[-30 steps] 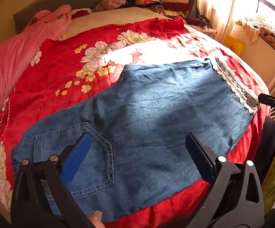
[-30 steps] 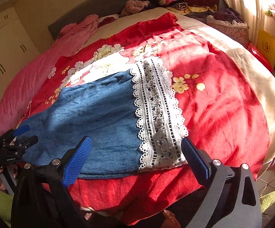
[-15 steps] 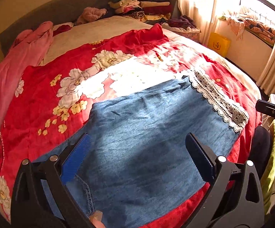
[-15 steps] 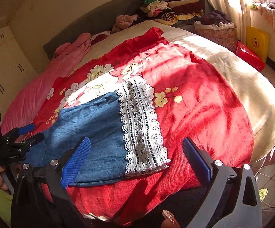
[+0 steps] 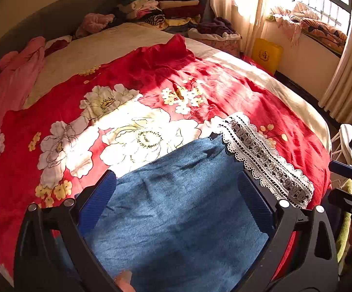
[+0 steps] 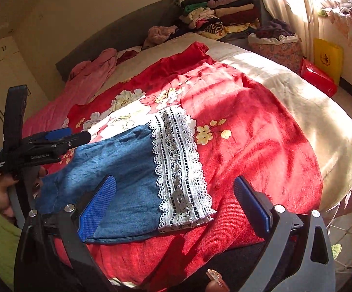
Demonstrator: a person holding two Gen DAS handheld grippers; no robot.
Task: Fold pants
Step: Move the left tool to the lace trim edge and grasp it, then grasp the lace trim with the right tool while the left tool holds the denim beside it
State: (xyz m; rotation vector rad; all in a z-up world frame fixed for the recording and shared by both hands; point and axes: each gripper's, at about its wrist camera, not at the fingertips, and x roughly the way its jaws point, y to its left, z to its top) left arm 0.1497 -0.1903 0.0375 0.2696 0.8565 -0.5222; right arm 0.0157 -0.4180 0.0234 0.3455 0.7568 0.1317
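Blue denim pants [image 5: 176, 209] with a white lace hem [image 5: 263, 163] lie flat on a red floral blanket [image 5: 132, 73] on the bed. My left gripper [image 5: 176, 202] is open and empty, hovering above the denim leg. My right gripper [image 6: 176, 202] is open and empty, above the lace hem [image 6: 178, 170] and the denim [image 6: 117, 168] near the bed's front edge. The left gripper also shows in the right wrist view [image 6: 78, 136] at the left, above the pants. The right gripper shows at the right edge of the left wrist view [image 5: 346, 170].
A pink blanket [image 5: 13, 73] lies along the bed's left side. Folded clothes [image 5: 166, 7] are stacked at the headboard. A yellow bag [image 5: 266, 56] and a laundry basket [image 6: 278, 46] stand on the floor by the curtained window. A red box [image 6: 317, 77] lies beside the bed.
Both grippers have pulled back and up from the pants. The left view has swung right from the pocket end toward the lace hem. Both stay open.
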